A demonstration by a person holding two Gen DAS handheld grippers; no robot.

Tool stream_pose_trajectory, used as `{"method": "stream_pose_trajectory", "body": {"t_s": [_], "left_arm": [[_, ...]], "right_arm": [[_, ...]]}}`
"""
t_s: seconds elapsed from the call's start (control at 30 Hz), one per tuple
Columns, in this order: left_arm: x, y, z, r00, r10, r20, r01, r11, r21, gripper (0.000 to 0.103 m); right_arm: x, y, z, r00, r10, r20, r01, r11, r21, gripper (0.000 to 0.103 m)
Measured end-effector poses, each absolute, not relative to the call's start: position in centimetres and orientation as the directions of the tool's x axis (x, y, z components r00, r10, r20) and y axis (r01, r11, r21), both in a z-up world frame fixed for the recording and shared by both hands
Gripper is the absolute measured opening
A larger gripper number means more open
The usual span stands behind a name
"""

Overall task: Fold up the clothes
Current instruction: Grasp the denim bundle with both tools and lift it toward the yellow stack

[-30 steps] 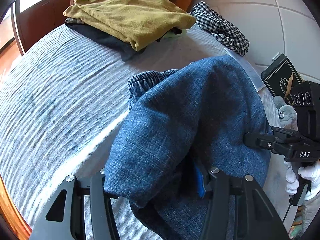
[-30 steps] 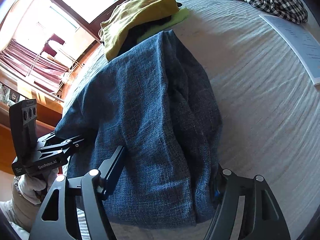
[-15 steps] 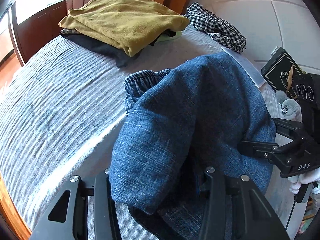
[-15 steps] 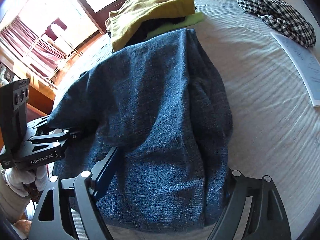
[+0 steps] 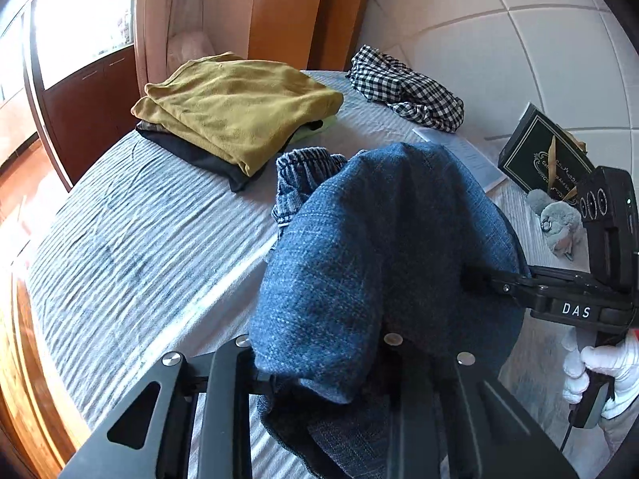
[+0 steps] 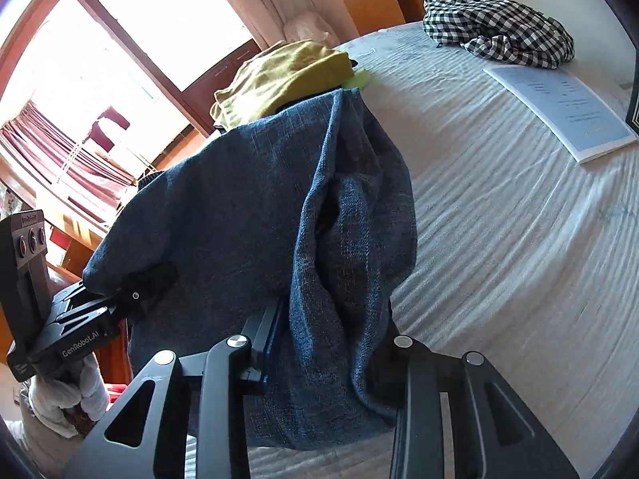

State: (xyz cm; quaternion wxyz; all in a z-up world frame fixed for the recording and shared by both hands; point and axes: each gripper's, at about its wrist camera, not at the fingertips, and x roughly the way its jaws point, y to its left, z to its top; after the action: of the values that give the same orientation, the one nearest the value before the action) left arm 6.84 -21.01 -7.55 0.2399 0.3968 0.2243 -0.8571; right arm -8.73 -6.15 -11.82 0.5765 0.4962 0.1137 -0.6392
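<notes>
As both ends are coming up together: the blue denim garment is being raised off the striped bed, where half a second ago more of it was lying slack; only its gathered waistband is still resting on the cover.
Left hand-held gripper: jaws closing on the near left edge of the denim; cloth is bunched between them and draping over the front.
Right hand-held gripper: jaws closing too, after standing wider a moment ago; a thick fold of denim is hanging between them, so it is holding the near right edge.
Meaning for the task: I am judging that the near hem is being lifted to carry toward the far waistband; the fold is not yet laid.
Surface: the bed is carrying a folded stack topped by a mustard garment at the far left; a checked garment, unfolded, is lying far right; a printed sheet is lying beside it.
Room: a bright window with wooden frame is standing far left; a padded headboard is closing the far right; a dark box and a grey plush toy are sitting at the right.
</notes>
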Motion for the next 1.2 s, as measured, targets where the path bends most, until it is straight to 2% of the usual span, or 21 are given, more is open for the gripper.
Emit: {"method": "stream_pose_trajectory", "body": {"t_s": [0.2, 0.3, 0.53, 0.9, 1.2], "left_arm": [[7.6, -19.5, -7.0, -0.541, -0.243, -0.805, 0.598, -0.785, -0.165, 0.025], [8.4, -19.6, -5.1, -0.553, -0.26, -0.792, 0.604, -0.779, -0.165, 0.025], [8.3, -22.4, 0.9, -0.606, -0.331, -0.723, 0.601, -0.787, -0.143, 0.025], [5.9, -38.3, 5.2, -0.672, -0.338, -0.658, 0.588, -0.785, -0.197, 0.025], [2.0, -51.3, 2.3, -0.651, -0.291, -0.701, 0.603, -0.759, -0.245, 0.025]], "right_arm": [[-8.1, -4.2, -12.5, 0.197, -0.633, -0.749, 0.818, -0.315, 0.481, 0.031], [-7.9, -3.7, -10.4, 0.206, -0.677, -0.707, 0.818, -0.277, 0.504, 0.031], [-7.6, -7.1, -3.4, 0.144, -0.728, -0.67, 0.881, -0.213, 0.422, 0.03], [-9.2, -22.1, 3.3, 0.073, -0.747, -0.661, 0.933, -0.183, 0.31, 0.03], [-11.3, -35.9, 2.8, 0.055, -0.687, -0.725, 0.945, -0.199, 0.261, 0.03]]}}
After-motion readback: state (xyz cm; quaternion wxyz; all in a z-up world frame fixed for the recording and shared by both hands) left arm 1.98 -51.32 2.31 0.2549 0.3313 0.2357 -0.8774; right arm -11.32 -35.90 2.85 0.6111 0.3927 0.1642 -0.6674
